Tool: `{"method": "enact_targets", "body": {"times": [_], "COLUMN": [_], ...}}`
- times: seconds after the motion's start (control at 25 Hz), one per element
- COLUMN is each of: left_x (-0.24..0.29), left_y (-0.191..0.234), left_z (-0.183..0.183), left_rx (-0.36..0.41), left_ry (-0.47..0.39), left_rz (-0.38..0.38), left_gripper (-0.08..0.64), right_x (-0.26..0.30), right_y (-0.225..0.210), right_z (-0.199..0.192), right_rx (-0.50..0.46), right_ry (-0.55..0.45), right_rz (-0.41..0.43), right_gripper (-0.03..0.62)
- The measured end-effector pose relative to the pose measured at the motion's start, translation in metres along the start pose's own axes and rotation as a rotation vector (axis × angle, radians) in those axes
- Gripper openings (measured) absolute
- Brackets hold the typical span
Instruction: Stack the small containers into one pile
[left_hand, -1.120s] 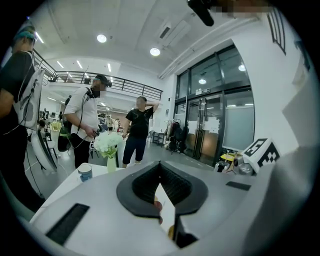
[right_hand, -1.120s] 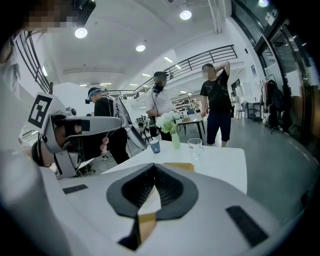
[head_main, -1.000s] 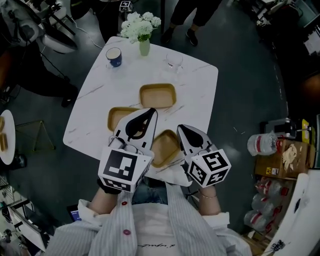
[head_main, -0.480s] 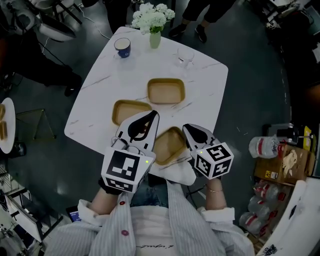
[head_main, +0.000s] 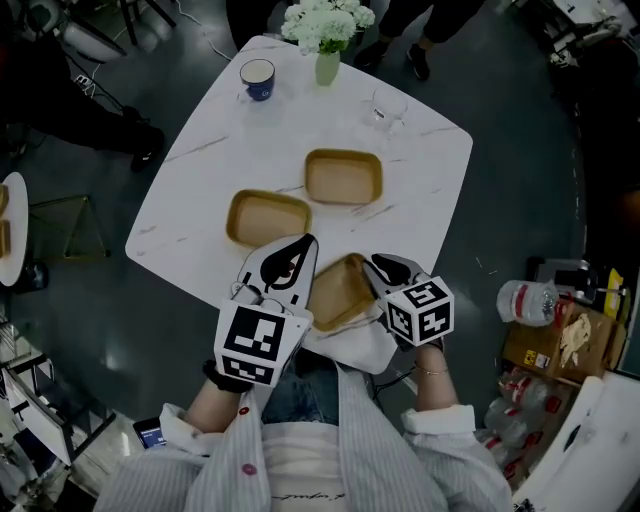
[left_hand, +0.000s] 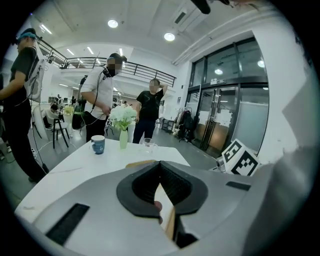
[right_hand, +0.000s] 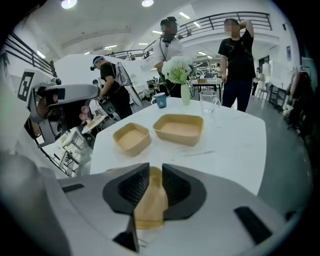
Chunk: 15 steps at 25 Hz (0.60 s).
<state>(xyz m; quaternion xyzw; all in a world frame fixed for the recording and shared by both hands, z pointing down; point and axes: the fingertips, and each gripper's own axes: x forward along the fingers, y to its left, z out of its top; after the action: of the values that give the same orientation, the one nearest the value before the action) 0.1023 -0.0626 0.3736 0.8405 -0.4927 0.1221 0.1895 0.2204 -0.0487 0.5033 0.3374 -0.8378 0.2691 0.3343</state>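
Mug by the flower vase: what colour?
The mug is blue outside, white inside. It shows best in the head view.

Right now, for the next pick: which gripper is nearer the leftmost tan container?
Left. The left gripper is beside the leftmost container; the right gripper, jaws just opening around the nearest container's rim, sits farther.
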Motion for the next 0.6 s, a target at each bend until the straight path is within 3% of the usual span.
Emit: {"method": "enact_targets", "body": {"times": [0.6], "left_x": [-0.003], "left_y": [0.001], "left_z": [-0.025], "left_rx": [-0.043], "left_ry": [0.024], "left_rz": [0.062], "left_gripper": [0.017], "right_x": [0.031], "right_y": [-0.016], "right_z": [-0.044], "right_rx": [-0.006], "right_ry": [0.152], "right_rz": [0.028], "right_gripper": [0.081]}}
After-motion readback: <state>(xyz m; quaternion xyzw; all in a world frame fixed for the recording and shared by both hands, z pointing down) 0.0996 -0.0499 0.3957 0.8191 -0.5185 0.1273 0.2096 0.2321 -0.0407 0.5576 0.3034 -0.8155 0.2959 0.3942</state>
